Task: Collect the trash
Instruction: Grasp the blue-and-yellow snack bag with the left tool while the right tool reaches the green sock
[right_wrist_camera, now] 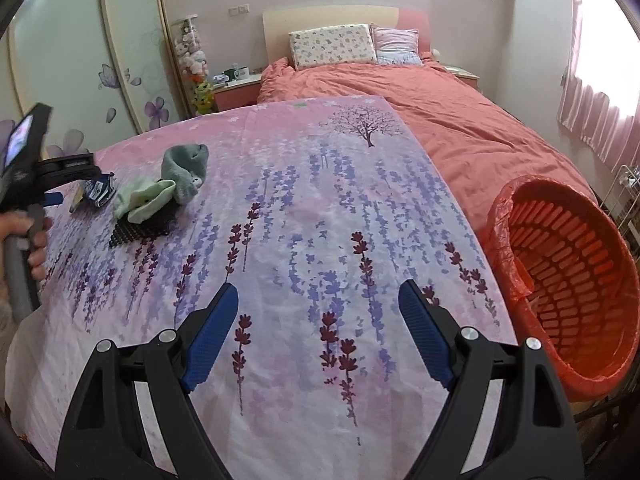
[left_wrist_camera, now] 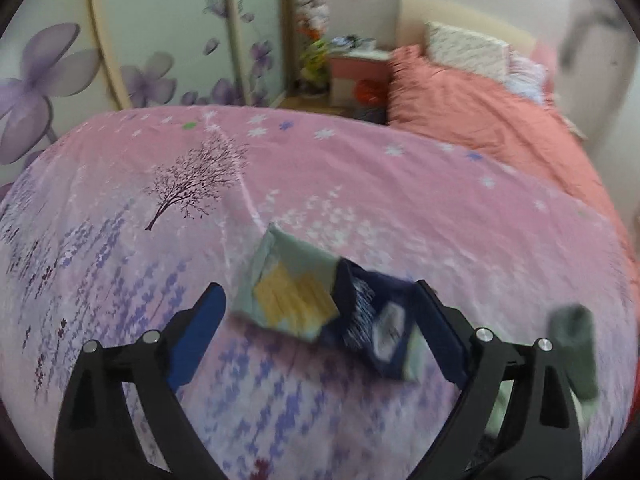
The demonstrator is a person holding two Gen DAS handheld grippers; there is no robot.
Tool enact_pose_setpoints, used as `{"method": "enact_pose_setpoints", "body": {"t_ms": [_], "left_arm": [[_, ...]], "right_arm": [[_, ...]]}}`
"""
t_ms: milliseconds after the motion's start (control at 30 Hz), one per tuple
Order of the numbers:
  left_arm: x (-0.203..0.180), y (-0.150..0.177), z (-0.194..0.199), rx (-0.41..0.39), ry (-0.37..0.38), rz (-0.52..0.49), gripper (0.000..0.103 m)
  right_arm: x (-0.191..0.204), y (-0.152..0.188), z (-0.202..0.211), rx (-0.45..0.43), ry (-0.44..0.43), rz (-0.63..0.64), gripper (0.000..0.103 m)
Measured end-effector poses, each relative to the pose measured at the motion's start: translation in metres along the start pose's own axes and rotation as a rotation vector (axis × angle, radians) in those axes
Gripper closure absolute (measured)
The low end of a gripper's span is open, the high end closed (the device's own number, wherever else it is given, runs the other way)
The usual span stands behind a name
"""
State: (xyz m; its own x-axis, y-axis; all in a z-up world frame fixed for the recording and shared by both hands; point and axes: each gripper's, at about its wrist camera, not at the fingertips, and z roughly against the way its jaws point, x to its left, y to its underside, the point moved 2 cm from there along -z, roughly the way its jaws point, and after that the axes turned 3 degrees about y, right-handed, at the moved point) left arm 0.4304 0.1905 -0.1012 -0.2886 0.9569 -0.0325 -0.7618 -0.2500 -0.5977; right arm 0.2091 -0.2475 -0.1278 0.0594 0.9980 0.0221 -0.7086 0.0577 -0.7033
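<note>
Two open grippers, left gripper around a crumpled glossy wrapper.

No text can be read: the white print on the crumpled dark-blue wrapper near the left gripper is blurred.

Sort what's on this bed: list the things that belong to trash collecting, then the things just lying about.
For the job: snack wrappers, red-lined bin, left gripper.
Lying about: socks, black mesh piece, pillows, floral sheet.
</note>
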Motion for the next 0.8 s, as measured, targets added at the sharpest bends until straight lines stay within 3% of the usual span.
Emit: {"method": "enact_pose_setpoints", "body": {"t_ms": [100, 133, 200, 333, 467, 567, 800], "left_arm": [[0.000, -0.001, -0.013, 0.021, -0.008, -0.007, 0.022], [0.000, 0.000, -0.013, 0.004, 0.008, -0.017, 0.027], [0.000, 0.006, -0.009, -0.016, 0.091, -0.049, 0.048], [0.000, 0.018, -0.001, -0.053, 0.137, -0.147, 0.064], [0.009, 0.035, 0.010, -0.041, 0.219, -0.194, 0.088], [0.020, 0.048, 0.016, -0.022, 0.270, -0.198, 0.090], [0.044, 0.078, 0.036, -0.011, 0.305, -0.235, 0.091]], "right_arm": [[0.004, 0.000, -0.003, 0.007, -0.007, 0.005, 0.021], [0.006, 0.000, -0.003, 0.008, -0.009, 0.006, 0.021], [0.009, -0.001, -0.004, 0.008, -0.019, 0.011, 0.021], [0.020, -0.005, -0.009, 0.012, -0.046, 0.013, 0.023], [0.039, -0.014, -0.016, 0.010, -0.100, 0.016, 0.031], [0.053, -0.026, -0.025, 0.018, -0.155, -0.013, 0.041], [0.088, -0.072, -0.047, -0.012, -0.193, -0.034, 0.047]]}}
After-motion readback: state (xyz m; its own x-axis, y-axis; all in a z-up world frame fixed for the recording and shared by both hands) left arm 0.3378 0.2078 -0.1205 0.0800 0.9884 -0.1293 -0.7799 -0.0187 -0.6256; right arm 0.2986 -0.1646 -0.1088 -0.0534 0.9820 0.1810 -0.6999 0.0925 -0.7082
